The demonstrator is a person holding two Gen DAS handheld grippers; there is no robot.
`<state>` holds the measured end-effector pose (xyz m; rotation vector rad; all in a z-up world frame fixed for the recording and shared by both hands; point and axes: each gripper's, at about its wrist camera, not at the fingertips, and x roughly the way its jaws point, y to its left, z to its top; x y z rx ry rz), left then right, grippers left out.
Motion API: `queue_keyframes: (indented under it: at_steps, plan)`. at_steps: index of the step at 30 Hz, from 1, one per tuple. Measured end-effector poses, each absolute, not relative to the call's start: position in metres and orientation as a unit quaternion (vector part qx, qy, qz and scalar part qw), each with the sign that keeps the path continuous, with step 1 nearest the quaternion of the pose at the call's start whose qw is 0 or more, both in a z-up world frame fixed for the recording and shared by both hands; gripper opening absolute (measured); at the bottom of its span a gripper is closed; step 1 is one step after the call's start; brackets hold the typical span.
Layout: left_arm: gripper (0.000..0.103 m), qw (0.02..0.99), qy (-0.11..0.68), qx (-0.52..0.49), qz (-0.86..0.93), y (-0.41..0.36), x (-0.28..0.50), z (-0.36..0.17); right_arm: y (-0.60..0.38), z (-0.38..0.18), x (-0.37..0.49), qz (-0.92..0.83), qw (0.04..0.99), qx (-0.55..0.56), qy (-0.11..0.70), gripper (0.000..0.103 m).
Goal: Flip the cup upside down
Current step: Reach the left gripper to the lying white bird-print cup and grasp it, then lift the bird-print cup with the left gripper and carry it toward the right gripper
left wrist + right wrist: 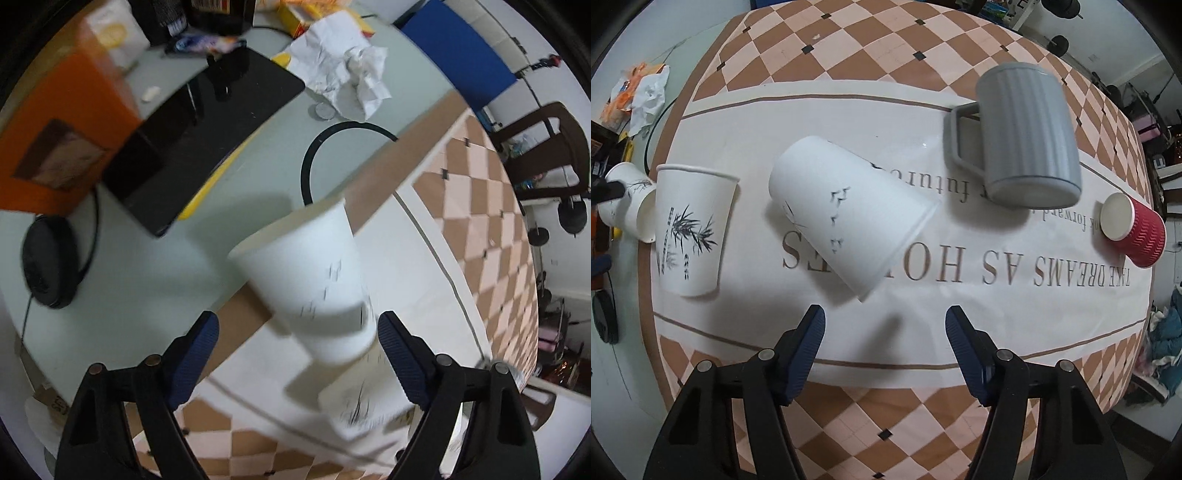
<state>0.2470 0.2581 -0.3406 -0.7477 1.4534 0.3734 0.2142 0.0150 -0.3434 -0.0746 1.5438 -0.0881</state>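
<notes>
Item: white paper cup (849,214), tilted mid-flip on desk cloth (997,325), just beyond wide, empty right claw (885,328); left claw (297,334) likewise wide; advise mid-wall grip, gentle squeeze, rim set flat.

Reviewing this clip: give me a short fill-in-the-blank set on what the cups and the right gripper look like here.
1. The ribbed mug with a handle is ___ in colour.
2. The right gripper has its jaws ___, with nothing between them.
3. The ripple-walled cup at the cloth's right end is ___.
4. The bamboo-print paper cup stands with its rim facing ___.

Missing words: grey; open; red; up.
</notes>
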Motion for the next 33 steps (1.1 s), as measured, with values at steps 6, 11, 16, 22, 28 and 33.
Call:
queue_keyframes:
  at_steps: [6, 11, 16, 22, 28, 33]
  plan:
    - [0.072, 0.679, 0.642, -0.315, 0.164, 0.267, 0.268, -0.357, 0.022, -0.351, 0.219, -0.051, 0.71, -0.035, 0.702, 0.069]
    - [0.068, 0.721, 0.634, -0.231, 0.156, 0.264, 0.269, -0.339, 0.022, -0.345, 0.218, -0.065, 0.712, -0.037, 0.698, 0.069]
    - [0.065, 0.762, 0.621, -0.123, 0.135, 0.25, 0.254, -0.307, 0.014, -0.327, 0.212, -0.071, 0.72, -0.036, 0.69, 0.069]
    - [0.065, 0.788, 0.608, -0.031, 0.094, 0.217, 0.215, -0.266, -0.008, -0.303, 0.196, -0.06, 0.728, -0.03, 0.683, 0.07]
    - [0.065, 0.788, 0.614, 0.011, 0.038, 0.147, 0.169, -0.24, -0.052, -0.286, 0.168, -0.038, 0.732, -0.032, 0.68, 0.07]
    - [0.065, 0.773, 0.633, 0.024, -0.031, 0.067, 0.14, -0.241, -0.118, -0.287, 0.14, -0.049, 0.729, -0.021, 0.682, 0.07]
